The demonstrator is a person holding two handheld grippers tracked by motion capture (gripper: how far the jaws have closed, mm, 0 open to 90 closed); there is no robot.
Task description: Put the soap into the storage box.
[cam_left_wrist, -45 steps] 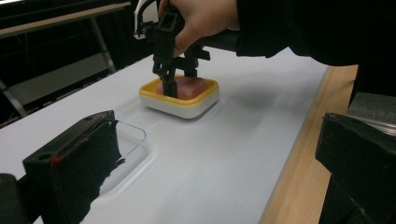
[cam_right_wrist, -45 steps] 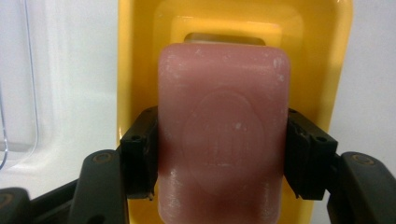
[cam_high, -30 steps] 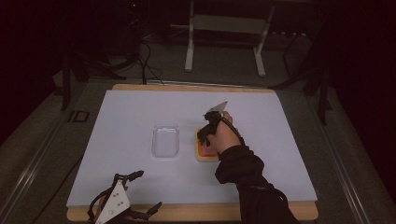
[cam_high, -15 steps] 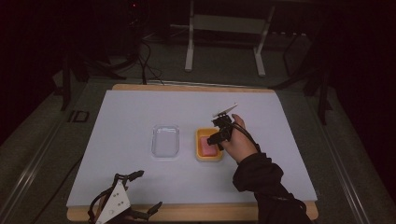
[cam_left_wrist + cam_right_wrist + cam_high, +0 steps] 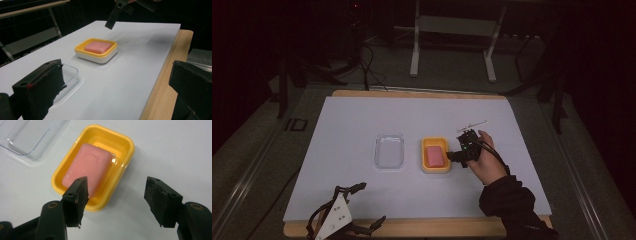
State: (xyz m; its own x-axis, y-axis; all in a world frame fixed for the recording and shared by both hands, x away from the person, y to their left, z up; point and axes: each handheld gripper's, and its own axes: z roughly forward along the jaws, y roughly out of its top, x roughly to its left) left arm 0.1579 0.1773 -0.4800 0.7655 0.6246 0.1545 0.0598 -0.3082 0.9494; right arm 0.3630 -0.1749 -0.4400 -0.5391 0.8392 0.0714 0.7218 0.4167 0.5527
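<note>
Looking mostly done: hovering with right gripper jaws spread and empty, pink soap bar sitting in the yellow soap dish just ahead, clear lid waiting beyond it.

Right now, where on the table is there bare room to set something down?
The far strip beyond the clear lid and yellow soap dish is bare, as is the left side. The middle is crowded: lid, dish, right gripper. The left gripper takes the near-left edge.
</note>
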